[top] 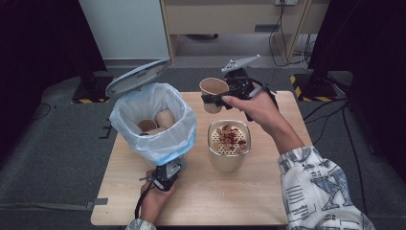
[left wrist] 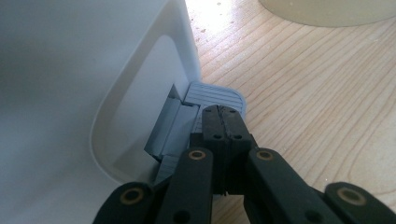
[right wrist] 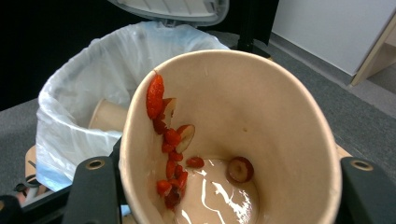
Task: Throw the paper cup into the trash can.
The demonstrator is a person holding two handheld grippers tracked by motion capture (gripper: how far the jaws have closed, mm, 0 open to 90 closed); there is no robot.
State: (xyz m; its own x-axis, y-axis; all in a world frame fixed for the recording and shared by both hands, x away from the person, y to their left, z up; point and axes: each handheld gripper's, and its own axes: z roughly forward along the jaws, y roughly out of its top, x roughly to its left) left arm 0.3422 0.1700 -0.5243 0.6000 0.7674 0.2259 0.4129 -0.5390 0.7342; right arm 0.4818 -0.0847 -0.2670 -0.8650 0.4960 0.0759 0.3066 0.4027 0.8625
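Paper cup (top: pixel 213 92) is held clamped between the jaws of the right gripper (top: pixel 215 99), raised above the far part of the wooden table (top: pixel 268 201) and tilted, its open mouth turned toward the bin. In the right gripper view the inside of this cup (right wrist: pixel 261 121) is seen to carry red strawberry pieces (right wrist: pixel 168 140) stuck along its wall and a shallow pool of pale liquid (right wrist: pixel 210 196) at the bottom, with the black jaws pressed against its two sides. A small pedal bin (top: pixel 153 124), lined with a pale blue-white bag (top: pixel 143 103), stands on the left part of the table; its grey lid (top: pixel 136 76) is raised behind it, and other paper cups (top: pixel 155 122) lie inside. The left gripper (top: pixel 165 178) is placed low at the near foot of the bin; in the left gripper view its jaws are seen pressed together, tips resting on the grey ribbed pedal (left wrist: pixel 215 95) beside the white bin wall (left wrist: pixel 93 70). Just right of the bin, and below the raised cup, a beige strainer container (top: pixel 229 146) stands on the table, its perforated top strewn with red fruit scraps (top: pixel 230 136). The right hand (top: pixel 253 108) reaches in from a patterned sleeve (top: pixel 321 191).
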